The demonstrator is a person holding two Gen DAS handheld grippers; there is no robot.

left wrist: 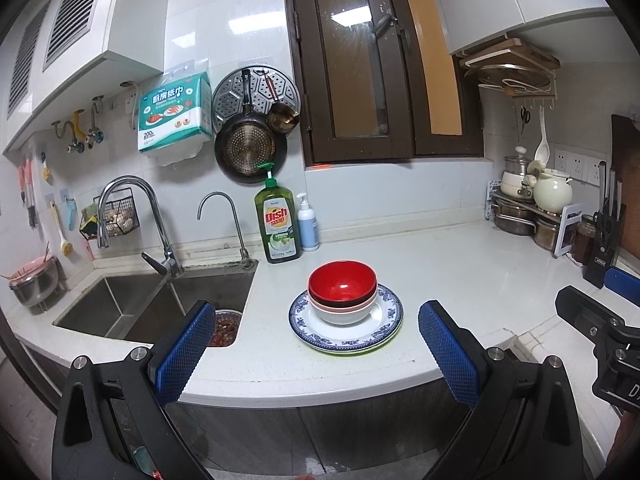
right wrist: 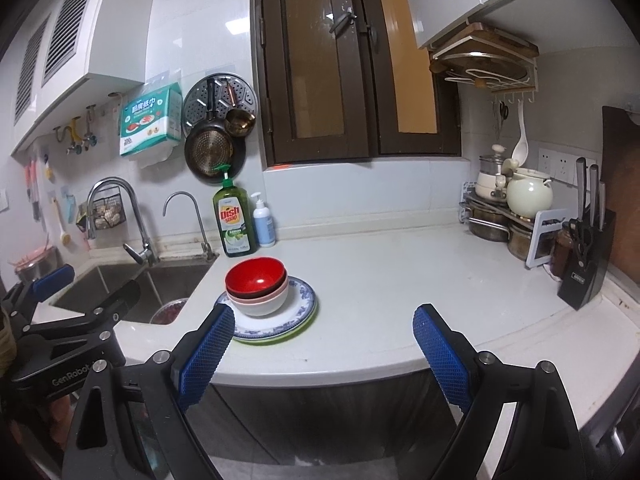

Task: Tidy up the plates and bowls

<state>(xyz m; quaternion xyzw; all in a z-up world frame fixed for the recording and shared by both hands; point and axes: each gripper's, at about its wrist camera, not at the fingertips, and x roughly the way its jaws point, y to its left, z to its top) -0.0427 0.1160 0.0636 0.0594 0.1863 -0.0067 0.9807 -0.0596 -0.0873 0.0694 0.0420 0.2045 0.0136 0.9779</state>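
Glossy crockery on a smooth white worktop [left wrist: 460, 280]

The glossy red bowl [left wrist: 342, 283] tops the glazed blue-patterned plate [left wrist: 384, 334]; beside them, a brushed steel sink [left wrist: 120, 308].

The green bottle [left wrist: 277, 224] just right of the sink [left wrist: 160, 300] reads "Dish soap" in red and yellow, with "LEMON" on the white panel below. On the wall above the sink, the teal paper-towel pack [left wrist: 175, 111] carries large Chinese characters and "200" at its lower left corner. In the right wrist view, "GenRobot" is printed in white on the left tongs [right wrist: 76, 376]. Other labels are too small to read.
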